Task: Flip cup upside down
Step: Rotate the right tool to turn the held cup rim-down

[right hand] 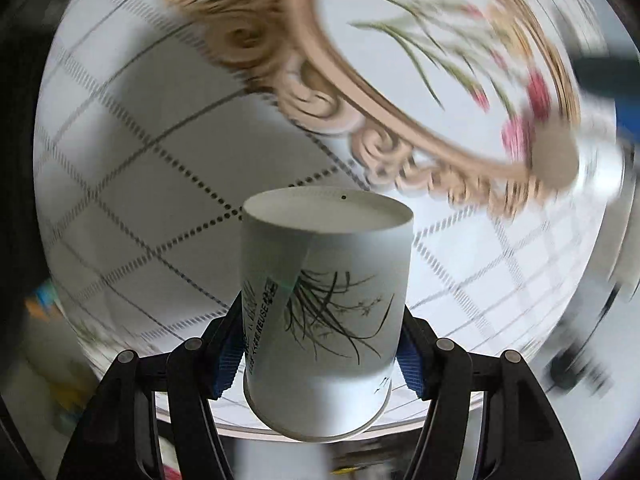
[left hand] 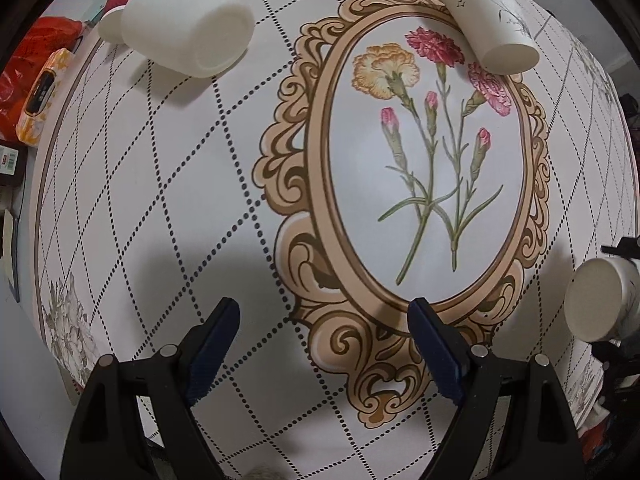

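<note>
Left gripper: jaws spread wide, holding nothing, above the tablecloth; a second paper cup lies ahead-right. Right gripper: fingers clamp the paper cup, base pointing forward, rim nearest the camera.

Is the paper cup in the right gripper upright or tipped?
Tipped: the paper cup, clamped in the right gripper, points its flat base forward, its rolled rim toward the camera.
</note>
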A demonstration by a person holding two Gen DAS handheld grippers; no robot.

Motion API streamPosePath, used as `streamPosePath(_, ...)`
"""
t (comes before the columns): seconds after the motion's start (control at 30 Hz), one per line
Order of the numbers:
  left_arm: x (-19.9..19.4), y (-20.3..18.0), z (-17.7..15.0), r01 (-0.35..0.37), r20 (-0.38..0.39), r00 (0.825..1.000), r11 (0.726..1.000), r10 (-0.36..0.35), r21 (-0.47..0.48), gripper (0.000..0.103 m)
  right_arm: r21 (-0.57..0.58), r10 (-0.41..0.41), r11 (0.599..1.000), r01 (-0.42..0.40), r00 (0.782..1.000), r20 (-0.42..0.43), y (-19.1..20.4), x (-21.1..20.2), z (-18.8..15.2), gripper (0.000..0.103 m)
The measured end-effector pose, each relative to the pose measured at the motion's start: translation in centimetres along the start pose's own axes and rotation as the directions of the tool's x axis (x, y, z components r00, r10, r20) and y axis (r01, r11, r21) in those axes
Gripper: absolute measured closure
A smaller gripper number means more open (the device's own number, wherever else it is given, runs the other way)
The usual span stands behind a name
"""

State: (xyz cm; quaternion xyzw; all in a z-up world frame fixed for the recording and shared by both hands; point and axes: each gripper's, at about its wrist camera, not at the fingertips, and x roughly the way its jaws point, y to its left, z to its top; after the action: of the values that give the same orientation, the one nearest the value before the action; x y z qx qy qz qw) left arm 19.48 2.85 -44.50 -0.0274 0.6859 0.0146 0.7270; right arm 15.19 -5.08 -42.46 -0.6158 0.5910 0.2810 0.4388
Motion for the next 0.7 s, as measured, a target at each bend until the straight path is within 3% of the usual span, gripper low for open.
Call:
streamPosePath(0.13,-0.2,-0.4,0.3,0.004,0.004,1.0,1.0,-0.004,0.014,0.017,0.205,0.126,0.97,-0.126,0.992,0.013,-2.3,0.4,-0.1,0.036)
streamPosePath(0.23,-0.4,-1.0,0.2,0.007,0.007,1.0,1.0,-0.007,0.023,0.017,0.354,0.197,0.915,-0.193,0.98,0.025,-4.1,1.0,-0.8,0.036)
streamPosePath(0.33,-0.6,-1.9,0.0,0.009,0.01,1.0,0.999,-0.009,0.031,0.017,0.503,0.266,0.826,-0.255,0.963,0.051,-4.9,1.8,-1.9,0.036)
streamPosePath(0.47,-0.9,-2.4,0.3,0.008,0.014,1.0,0.999,-0.009,0.038,0.017,0.662,0.343,0.679,-0.317,0.934,0.096,-6.9,3.1,-3.6,0.036)
streamPosePath(0.57,-1.0,-3.1,0.0,0.007,0.017,1.0,0.999,-0.008,0.041,0.017,0.746,0.388,0.56,-0.36,0.91,0.148,-8.5,4.6,-5.4,0.036)
streamPosePath(0.7,-1.7,-3.5,-0.5,0.006,0.022,1.0,0.999,-0.007,0.048,0.017,0.809,0.446,0.43,-0.4,0.874,0.195,-9.4,5.7,-6.4,0.036)
